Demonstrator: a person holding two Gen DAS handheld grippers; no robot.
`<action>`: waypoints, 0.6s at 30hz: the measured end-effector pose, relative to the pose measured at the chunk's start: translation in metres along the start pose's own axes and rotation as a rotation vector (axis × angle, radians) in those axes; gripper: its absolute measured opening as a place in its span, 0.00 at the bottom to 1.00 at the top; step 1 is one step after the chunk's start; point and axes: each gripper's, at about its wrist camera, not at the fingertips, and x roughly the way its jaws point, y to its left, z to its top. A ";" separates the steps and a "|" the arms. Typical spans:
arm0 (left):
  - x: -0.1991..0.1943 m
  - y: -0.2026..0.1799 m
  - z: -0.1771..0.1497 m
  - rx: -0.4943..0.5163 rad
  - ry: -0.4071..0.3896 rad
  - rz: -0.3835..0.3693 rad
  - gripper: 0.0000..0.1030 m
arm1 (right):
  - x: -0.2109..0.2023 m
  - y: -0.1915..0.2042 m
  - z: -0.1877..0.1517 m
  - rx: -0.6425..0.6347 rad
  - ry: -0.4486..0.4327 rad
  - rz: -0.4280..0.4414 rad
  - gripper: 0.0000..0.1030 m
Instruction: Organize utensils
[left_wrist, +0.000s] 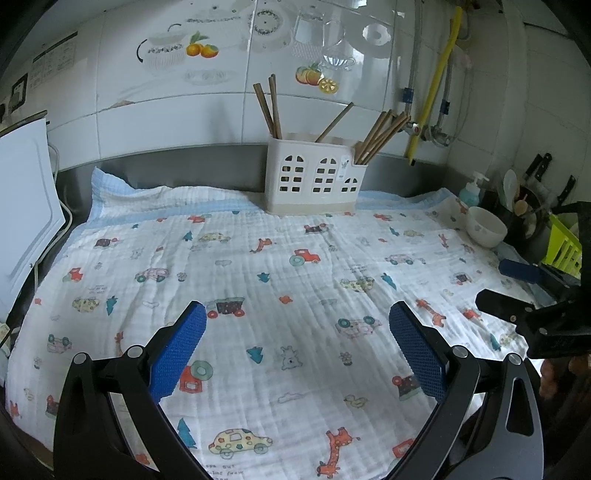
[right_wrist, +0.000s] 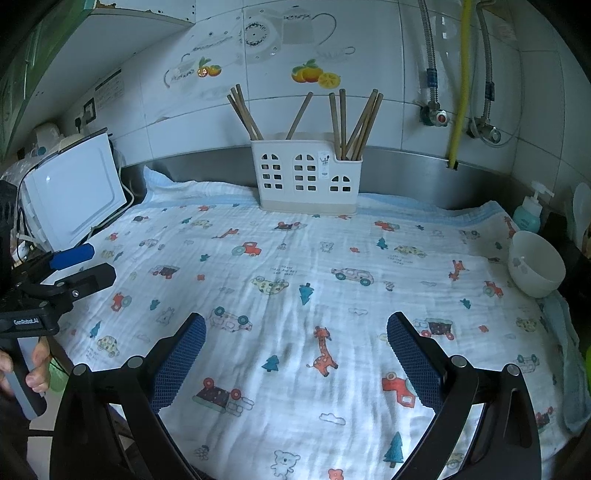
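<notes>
Both tools, left (left_wrist: 297, 314) and right (right_wrist: 296, 325), hover wide open and empty; a careless reach could topple the holder (left_wrist: 314, 173) (chopsticks (left_wrist: 380, 136) lean outward).

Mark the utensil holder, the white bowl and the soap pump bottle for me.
utensil holder (right_wrist: 306, 177): right wrist view, on its windowed front wall.
white bowl (right_wrist: 535, 273): right wrist view, on its outer side below the rim.
soap pump bottle (right_wrist: 527, 218): right wrist view, on its teal body.

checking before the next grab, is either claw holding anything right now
Nothing is held: the left claw and the right claw are both open, and all chopsticks are in the holder.
</notes>
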 end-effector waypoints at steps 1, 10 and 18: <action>0.000 0.000 0.000 -0.002 -0.001 0.006 0.95 | 0.000 0.000 0.000 0.000 0.000 0.001 0.92; -0.006 -0.003 0.002 0.016 -0.030 0.034 0.95 | -0.001 0.000 -0.001 0.001 -0.001 -0.006 0.92; -0.002 -0.004 0.002 0.005 0.000 0.012 0.95 | -0.001 -0.001 -0.002 0.005 0.001 -0.007 0.92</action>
